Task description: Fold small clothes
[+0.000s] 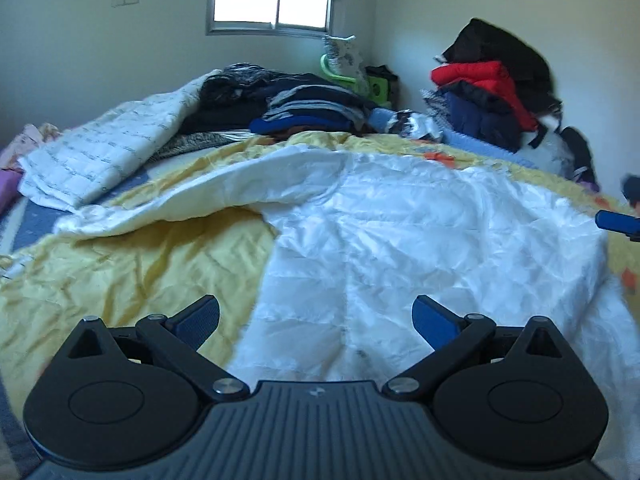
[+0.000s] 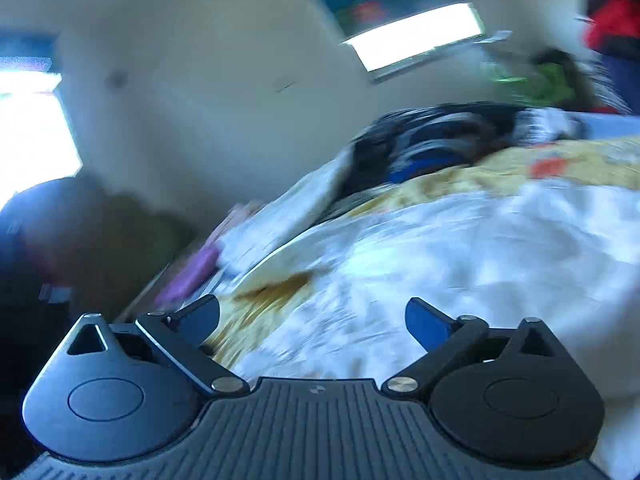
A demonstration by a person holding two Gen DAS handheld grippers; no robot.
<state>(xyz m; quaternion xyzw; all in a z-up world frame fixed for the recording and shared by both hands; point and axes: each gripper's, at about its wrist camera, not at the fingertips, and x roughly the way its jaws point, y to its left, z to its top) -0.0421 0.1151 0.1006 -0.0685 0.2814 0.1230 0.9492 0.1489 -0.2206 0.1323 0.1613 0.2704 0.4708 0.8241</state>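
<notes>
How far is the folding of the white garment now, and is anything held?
Done: one edge of the white garment is turned over onto itself. In hand: nothing; the left gripper and right gripper are open and empty. Left: the remaining folds, since it lies mostly spread on the yellow quilt.

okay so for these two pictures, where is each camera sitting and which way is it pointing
Left wrist view: sits on the left gripper, open, facing across the crinkled white garment on the yellow bedspread toward the window; the right gripper's blue fingertip shows at the right edge.
Right wrist view: sits on the right gripper, open, tilted and blurred, facing the same bed from further right.
Shared: white garment, bedspread, window, dark folded clothes pile.
</notes>
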